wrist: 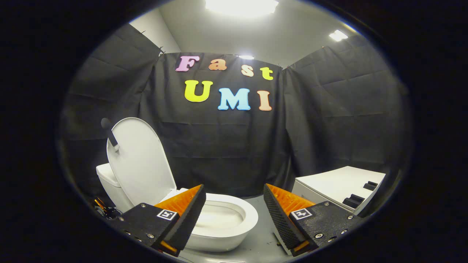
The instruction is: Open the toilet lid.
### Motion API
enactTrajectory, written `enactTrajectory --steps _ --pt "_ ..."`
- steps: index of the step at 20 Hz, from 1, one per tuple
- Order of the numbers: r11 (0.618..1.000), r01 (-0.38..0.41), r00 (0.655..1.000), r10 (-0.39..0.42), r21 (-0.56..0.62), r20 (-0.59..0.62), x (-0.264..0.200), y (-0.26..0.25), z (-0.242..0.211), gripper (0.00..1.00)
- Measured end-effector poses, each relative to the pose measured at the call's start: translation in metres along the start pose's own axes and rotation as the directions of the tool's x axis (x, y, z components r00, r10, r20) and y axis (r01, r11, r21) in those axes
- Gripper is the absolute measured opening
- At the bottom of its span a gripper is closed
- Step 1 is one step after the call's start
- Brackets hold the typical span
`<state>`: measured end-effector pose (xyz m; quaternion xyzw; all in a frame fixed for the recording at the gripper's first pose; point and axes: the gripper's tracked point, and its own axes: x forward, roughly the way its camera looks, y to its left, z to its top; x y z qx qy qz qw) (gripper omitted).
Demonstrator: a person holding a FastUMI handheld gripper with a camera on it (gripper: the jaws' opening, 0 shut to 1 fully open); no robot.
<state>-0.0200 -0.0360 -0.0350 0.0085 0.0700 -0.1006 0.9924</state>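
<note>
Beyond the left finger, the lid stood raised, leaning back and slightly tilted over the tank, with its underside facing the claw. A small dark handle stuck out from the lid's upper edge. Below the lid the seat lay flat on the bowl, and the bowl's opening showed between the fingers, just ahead of the left one. The claw was spread wide, its fingers well apart and gripping nothing; the left finger overlapped the near side of the seat in the view, but whether it touched could not be told. The toilet stood on a grey floor. Beside its base, some wires lay on the floor. Beyond the right finger sat a white counter with two dark blocks on top. Black cloth hung behind everything, under a bright ceiling light.
</note>
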Motion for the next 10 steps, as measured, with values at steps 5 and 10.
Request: enactTrajectory --steps 5,10 --pt "1.0 0.001 1.0 -0.002 -0.018 -0.007 0.002 0.001 -0.004 0.97" --pt "0.998 -0.019 0.999 0.017 -0.052 -0.032 0.002 0.01 -0.012 0.97"
